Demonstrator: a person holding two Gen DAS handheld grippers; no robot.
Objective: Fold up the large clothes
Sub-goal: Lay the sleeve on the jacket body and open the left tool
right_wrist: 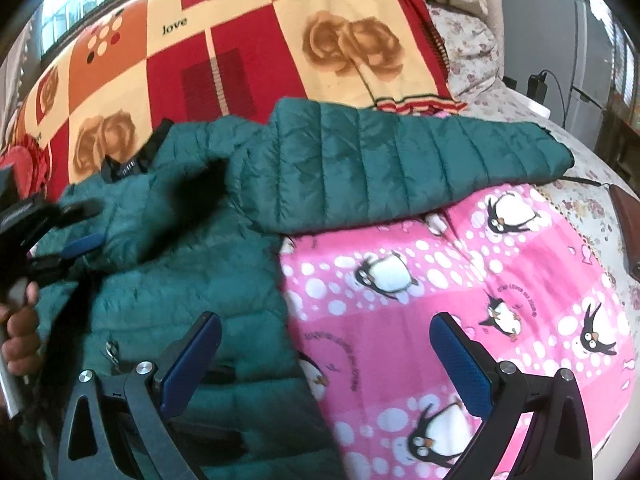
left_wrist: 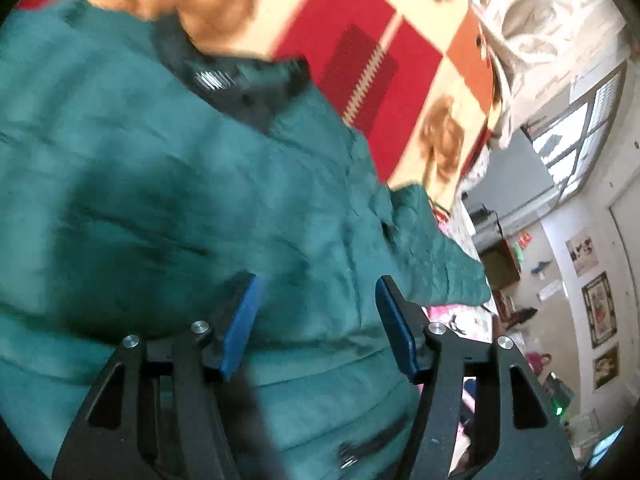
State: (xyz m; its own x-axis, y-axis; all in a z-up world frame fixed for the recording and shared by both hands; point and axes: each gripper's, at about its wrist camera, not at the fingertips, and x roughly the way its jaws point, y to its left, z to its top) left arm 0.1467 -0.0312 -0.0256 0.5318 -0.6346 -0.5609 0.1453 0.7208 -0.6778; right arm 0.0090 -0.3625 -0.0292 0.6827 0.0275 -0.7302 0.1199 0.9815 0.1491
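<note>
A teal quilted jacket [right_wrist: 192, 280] lies spread on the bed, its black collar [right_wrist: 132, 160] toward the far left. One sleeve [right_wrist: 400, 160] stretches out to the right. My right gripper [right_wrist: 326, 320] is open, hovering over the jacket's right edge where it meets the pink blanket, with nothing between its pads. In the left wrist view the jacket [left_wrist: 160, 168] fills the frame, with the collar [left_wrist: 240, 84] at the top. My left gripper [left_wrist: 318, 284] is open just above the jacket's body, its blue pads apart from the fabric. It also shows at the left edge [right_wrist: 80, 240], held by a hand [right_wrist: 20, 340].
A red, orange and cream rose-patterned blanket [right_wrist: 248, 40] covers the far part of the bed. A pink penguin blanket [right_wrist: 460, 280] lies under the jacket on the near right. A floral sheet [right_wrist: 472, 52], a cable and grey cabinets [right_wrist: 560, 60] are at the right.
</note>
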